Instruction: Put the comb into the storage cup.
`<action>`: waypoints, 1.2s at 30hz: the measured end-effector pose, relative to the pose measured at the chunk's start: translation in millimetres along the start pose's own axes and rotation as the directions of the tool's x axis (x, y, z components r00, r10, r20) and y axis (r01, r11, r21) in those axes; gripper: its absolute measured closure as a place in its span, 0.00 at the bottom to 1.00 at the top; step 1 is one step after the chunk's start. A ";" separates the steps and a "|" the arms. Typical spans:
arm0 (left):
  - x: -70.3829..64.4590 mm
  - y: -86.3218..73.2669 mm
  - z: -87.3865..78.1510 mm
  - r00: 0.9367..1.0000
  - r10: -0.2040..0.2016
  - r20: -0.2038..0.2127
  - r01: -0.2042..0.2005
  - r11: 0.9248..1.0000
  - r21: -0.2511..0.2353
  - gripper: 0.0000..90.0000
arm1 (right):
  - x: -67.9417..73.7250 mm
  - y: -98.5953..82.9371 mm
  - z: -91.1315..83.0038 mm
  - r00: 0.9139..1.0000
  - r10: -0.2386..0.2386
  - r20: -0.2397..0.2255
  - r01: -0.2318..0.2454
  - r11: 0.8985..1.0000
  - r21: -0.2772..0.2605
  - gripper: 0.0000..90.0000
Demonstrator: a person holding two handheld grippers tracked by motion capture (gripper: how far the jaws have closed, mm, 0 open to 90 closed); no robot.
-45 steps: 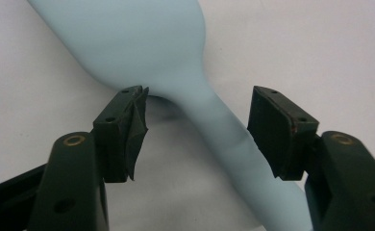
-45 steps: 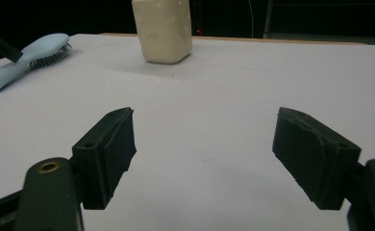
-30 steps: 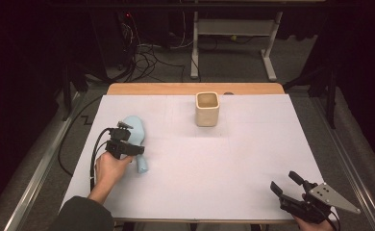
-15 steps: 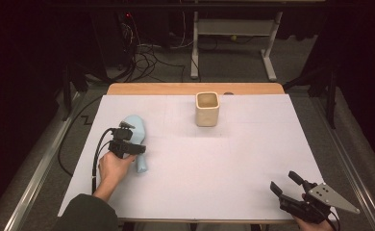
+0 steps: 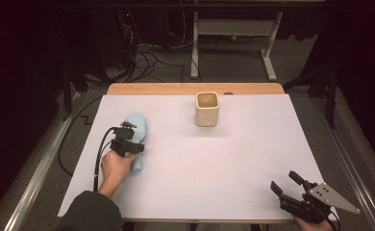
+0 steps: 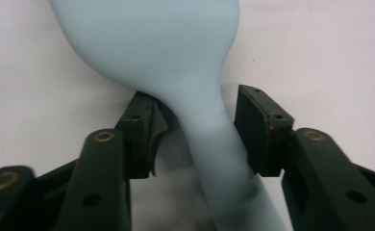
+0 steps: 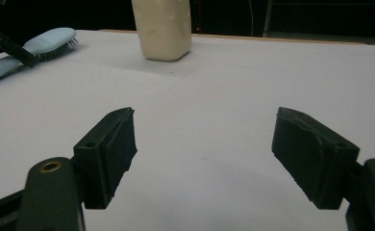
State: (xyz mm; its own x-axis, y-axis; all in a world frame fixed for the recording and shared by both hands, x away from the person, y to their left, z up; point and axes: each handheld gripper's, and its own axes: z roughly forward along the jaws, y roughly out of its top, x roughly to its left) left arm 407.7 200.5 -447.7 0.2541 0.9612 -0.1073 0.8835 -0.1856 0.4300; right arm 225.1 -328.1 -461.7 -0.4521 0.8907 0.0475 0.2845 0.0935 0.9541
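Note:
A light blue hairbrush lies bristles down on the left part of the white table. My left gripper is low over its handle. In the left gripper view the two jaws stand open on either side of the brush's narrow neck, with the wide brush head beyond them. My left gripper has a gap at the right pad. My right gripper rests open near the front right corner, with nothing between its jaws. From my right gripper the brush lies far off at the left.
A cream square cup stands upright at the back middle of the table, also seen as the cup in the right gripper view. A wooden strip runs along the far edge. Cables and desk legs lie on the floor beyond.
The left hand has shifted only slightly over the brush handle. The right gripper has not moved.

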 end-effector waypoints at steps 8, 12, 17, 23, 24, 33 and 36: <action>4.0 1.0 -0.2 1.000 0.015 -0.002 -0.015 1.000 0.008 0.72 | 0.6 0.0 -1.0 1.000 -0.004 0.004 0.004 1.000 -0.001 0.27; 3.1 3.0 -0.1 0.999 0.035 -0.014 -0.035 0.999 0.020 0.73 | 0.7 -0.1 -0.9 1.000 -0.005 0.005 0.005 1.000 0.001 0.27; 3.0 1.9 -0.6 0.996 0.076 -0.039 -0.076 0.997 0.002 0.77 | 0.6 -0.1 -0.9 1.000 -0.005 0.006 0.005 1.000 0.002 0.27; 6.8 0.4 -4.7 0.994 0.097 -0.041 -0.098 0.995 -0.020 0.77 | 0.5 -0.2 -0.5 1.000 -0.009 0.008 0.009 1.000 0.001 0.27; 7.3 0.2 -5.9 0.995 0.097 -0.035 -0.098 0.995 -0.025 0.77 | 0.5 -0.2 -0.2 1.000 -0.012 0.006 0.012 1.000 0.001 0.28; 7.7 -1.6 -10.6 0.994 0.110 -0.017 -0.111 0.993 -0.046 0.77 | 0.9 -0.2 -0.6 1.000 -0.010 0.007 0.010 1.000 0.001 0.27; 5.8 -3.1 -12.1 0.992 0.126 -0.019 -0.126 0.990 -0.054 0.77 | 0.9 -0.3 -0.1 1.000 -0.009 0.004 0.009 1.000 0.008 0.27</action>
State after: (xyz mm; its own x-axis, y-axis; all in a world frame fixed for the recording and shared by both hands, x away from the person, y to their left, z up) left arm 401.7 209.1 -438.8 0.3556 0.9340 -0.0354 0.8216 -0.2943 0.4883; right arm 224.5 -327.3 -461.9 -0.4516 0.8914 0.0373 0.2866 0.1053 0.9522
